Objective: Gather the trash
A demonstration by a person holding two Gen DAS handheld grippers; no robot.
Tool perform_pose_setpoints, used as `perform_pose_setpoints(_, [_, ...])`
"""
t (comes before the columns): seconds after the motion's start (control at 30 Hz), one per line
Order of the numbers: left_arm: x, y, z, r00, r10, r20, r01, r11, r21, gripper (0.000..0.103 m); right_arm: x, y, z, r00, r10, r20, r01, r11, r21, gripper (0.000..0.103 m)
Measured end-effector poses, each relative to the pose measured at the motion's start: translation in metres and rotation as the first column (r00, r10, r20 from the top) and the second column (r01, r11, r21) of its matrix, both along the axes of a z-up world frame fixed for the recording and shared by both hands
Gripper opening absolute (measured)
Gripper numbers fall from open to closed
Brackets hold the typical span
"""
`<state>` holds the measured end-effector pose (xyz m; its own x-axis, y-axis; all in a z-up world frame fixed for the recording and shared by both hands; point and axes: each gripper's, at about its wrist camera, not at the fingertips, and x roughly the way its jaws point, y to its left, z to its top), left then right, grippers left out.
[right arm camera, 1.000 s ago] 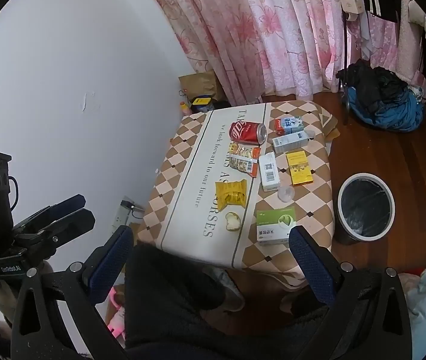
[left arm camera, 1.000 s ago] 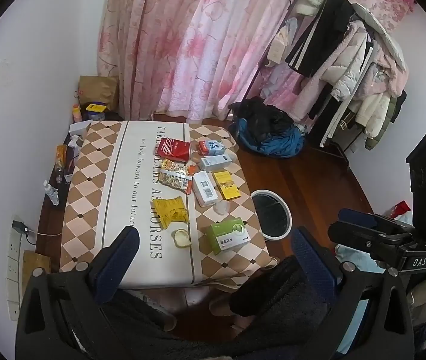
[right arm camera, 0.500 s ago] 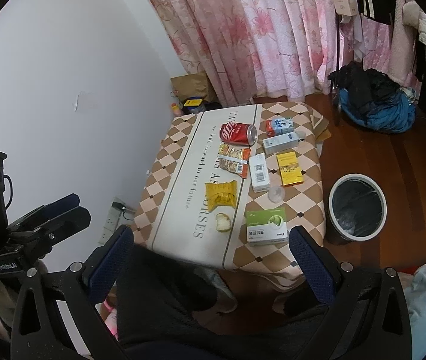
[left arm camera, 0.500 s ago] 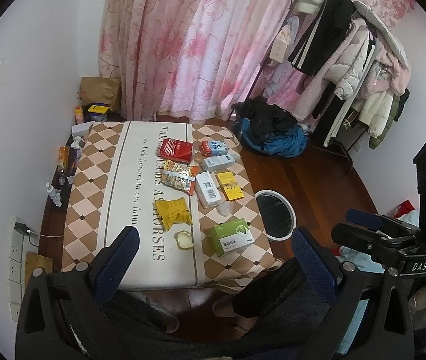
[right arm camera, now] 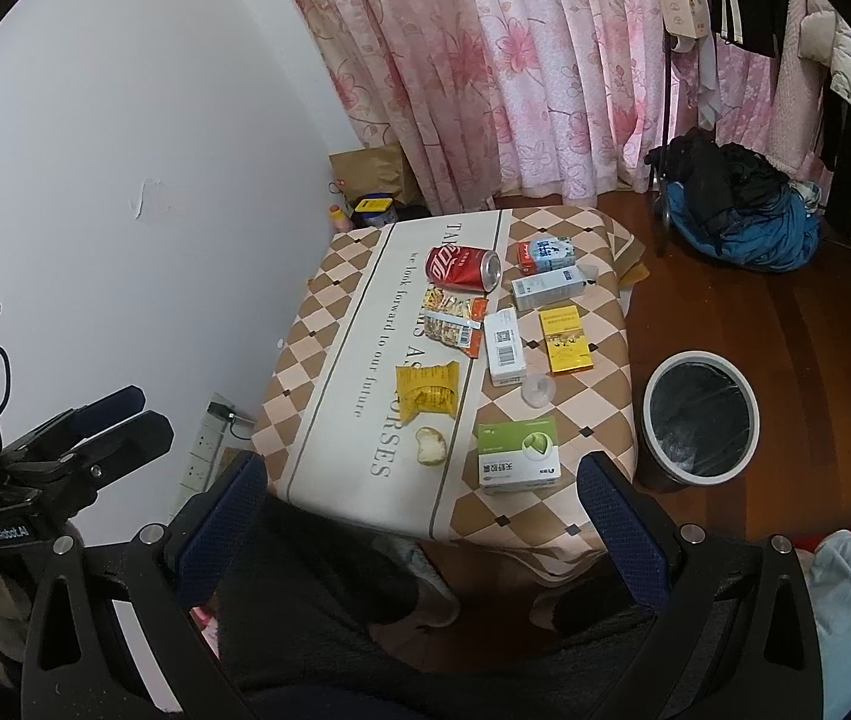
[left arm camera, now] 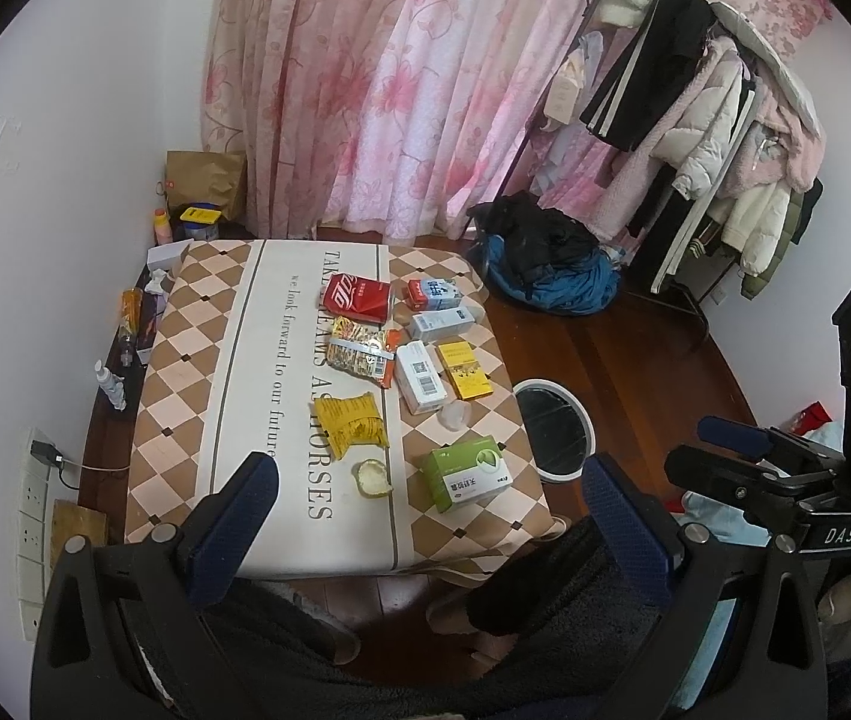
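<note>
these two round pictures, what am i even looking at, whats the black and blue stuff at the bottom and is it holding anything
Each picture comes from a fisheye camera mounted on a hand-held gripper; a person carries one in each hand. The black frame with blue pads at the bottom is that gripper's own two fingers: the left gripper in one picture, the right gripper in the other. Both are open and hold nothing. Each view also catches the other gripper at its edge. Below lies a small table with a checked cloth, carrying a red can, a yellow snack bag, a green box and other small boxes and wrappers. A round bin stands on the floor beside it.
</note>
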<state>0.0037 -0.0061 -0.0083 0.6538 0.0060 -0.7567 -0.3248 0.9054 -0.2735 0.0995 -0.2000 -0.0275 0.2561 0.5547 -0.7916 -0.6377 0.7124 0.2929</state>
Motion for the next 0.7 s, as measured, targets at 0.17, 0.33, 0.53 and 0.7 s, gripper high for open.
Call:
perform_pose_setpoints(0.17, [0.0001, -0.0004, 0.0002, 1.000, -0.002, -0.001, 0.002, 1.000, -0.001, 0.103, 0.0001, 0.0020, 0.0008, 1.000, 0.001, 0.001, -0.001, 1.000, -0.002, 0.103])
perform_pose_setpoints(0.33, [-0.0022, -0.0004, -0.0016, 1.000, -0.001, -0.001, 0.001, 1.000, -0.004, 0.103, 0.0009, 0.0041, 0.0012, 1.000, 0.003, 0.003, -0.003, 1.000, -0.003, 0.103])
perform_pose_setpoints(0.53, [-0.0025, -0.0012, -0.0023, 1.000, 0.001, -0.002, -0.001, 1.000, -0.003, 0.103, 0.0001, 0.0041, 0.0014, 1.000, 0.002, 0.005, -0.002, 1.000, -0.004, 0.103])
perform_pose_setpoints(0.7, [-0.0025, -0.0013, -0.0023, 1.000, 0.001, -0.002, -0.001, 1.000, -0.003, 0.103, 0.0002, 0.0044, 0.0009, 1.000, 0.002, 0.007, -0.002, 1.000, -0.004, 0.103])
